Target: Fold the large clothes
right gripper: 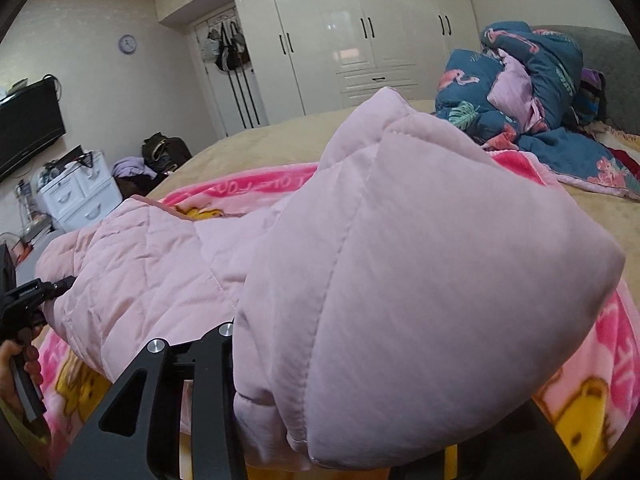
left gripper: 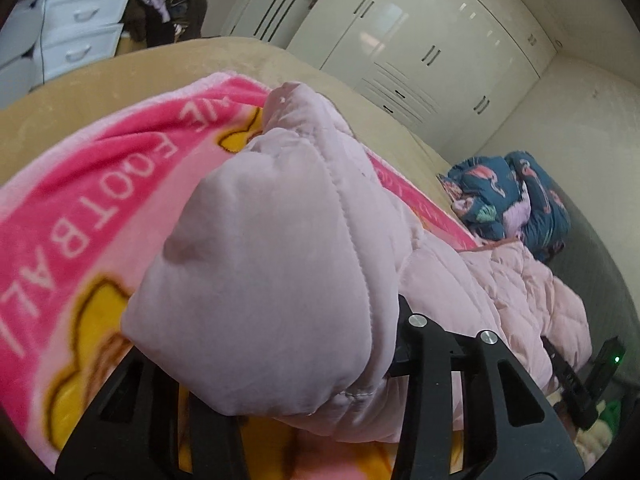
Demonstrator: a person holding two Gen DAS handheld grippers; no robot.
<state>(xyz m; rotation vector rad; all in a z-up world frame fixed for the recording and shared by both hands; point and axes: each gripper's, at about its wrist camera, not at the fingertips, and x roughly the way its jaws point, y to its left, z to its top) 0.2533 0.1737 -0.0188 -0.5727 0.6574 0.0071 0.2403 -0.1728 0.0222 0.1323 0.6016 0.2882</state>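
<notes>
A pale pink quilted jacket (left gripper: pixel 520 280) lies on a pink cartoon blanket (left gripper: pixel 80 208) on the bed. My left gripper (left gripper: pixel 316 392) is shut on one padded sleeve (left gripper: pixel 272 280), which drapes over the fingers and hides the tips. My right gripper (right gripper: pixel 332 408) is shut on the other sleeve (right gripper: pixel 420 300), which bulges in front of the lens. The jacket's body (right gripper: pixel 132 264) stretches between both. The left gripper also shows in the right wrist view (right gripper: pixel 28 292), and the right gripper shows in the left wrist view (left gripper: pixel 580 384).
A blue flamingo-print quilt (right gripper: pixel 532 92) is heaped at the head of the bed (right gripper: pixel 280 136). White wardrobes (right gripper: pixel 360 40) line the far wall. A white drawer unit (right gripper: pixel 80 196), bags and a wall television (right gripper: pixel 28 128) stand beyond the bed's foot.
</notes>
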